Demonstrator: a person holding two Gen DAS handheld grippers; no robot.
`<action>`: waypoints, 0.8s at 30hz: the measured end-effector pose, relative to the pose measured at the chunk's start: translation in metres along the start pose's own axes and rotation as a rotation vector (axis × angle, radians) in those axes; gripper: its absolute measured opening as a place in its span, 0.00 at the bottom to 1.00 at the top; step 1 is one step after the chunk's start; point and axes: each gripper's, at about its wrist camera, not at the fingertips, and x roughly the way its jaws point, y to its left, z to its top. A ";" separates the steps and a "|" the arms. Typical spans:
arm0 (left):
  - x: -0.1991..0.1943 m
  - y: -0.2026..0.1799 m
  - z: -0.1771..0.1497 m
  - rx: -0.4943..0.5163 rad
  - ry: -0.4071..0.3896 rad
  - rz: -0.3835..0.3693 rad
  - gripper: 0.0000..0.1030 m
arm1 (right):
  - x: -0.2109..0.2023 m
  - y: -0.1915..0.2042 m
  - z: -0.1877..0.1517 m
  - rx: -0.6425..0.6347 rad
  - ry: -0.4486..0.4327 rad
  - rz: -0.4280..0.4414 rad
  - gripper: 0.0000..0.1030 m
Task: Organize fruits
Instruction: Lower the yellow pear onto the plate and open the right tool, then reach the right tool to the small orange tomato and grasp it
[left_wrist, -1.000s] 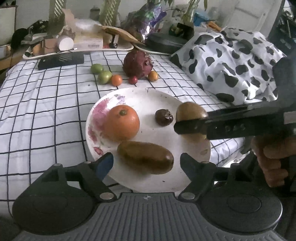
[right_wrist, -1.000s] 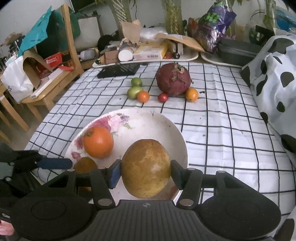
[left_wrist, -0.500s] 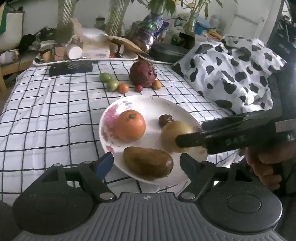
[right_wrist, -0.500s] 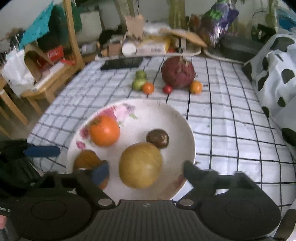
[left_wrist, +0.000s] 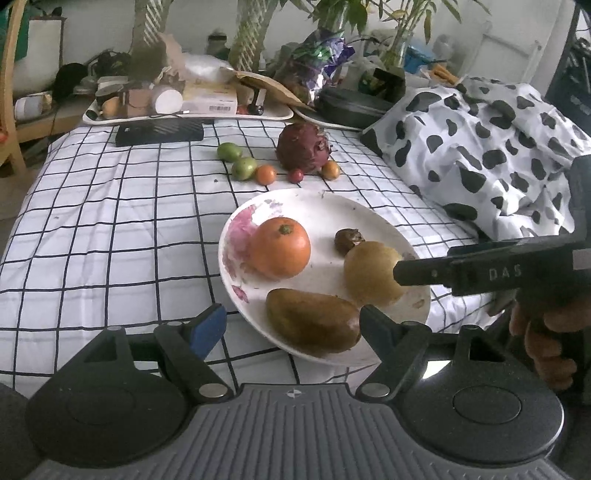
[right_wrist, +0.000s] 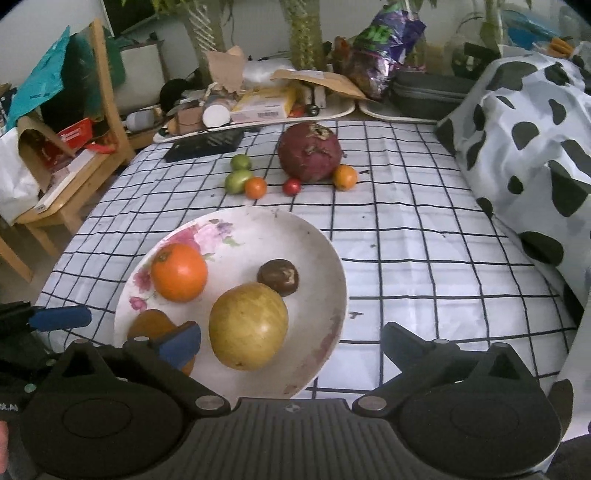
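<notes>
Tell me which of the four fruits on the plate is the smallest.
The dark brown fruit is smallest. It sits toward the plate's far side, just behind the round yellow fruit, and is far smaller than the orange or the long brown fruit.

The right hand-held gripper (right_wrist: 291, 345) stood wide apart above the plate (right_wrist: 325, 254), where the yellow-green fruit (right_wrist: 248, 326) lay beside an orange (right_wrist: 179, 272).
</notes>
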 end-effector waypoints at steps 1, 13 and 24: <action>0.001 0.000 0.000 0.003 0.003 0.003 0.76 | 0.000 -0.001 0.000 0.004 -0.001 -0.004 1.00; 0.000 0.000 0.000 0.012 -0.001 -0.003 0.76 | 0.000 0.005 0.000 -0.026 -0.012 -0.037 1.00; 0.002 0.007 0.010 0.007 -0.015 -0.030 0.76 | -0.001 0.004 0.004 -0.027 -0.051 -0.063 1.00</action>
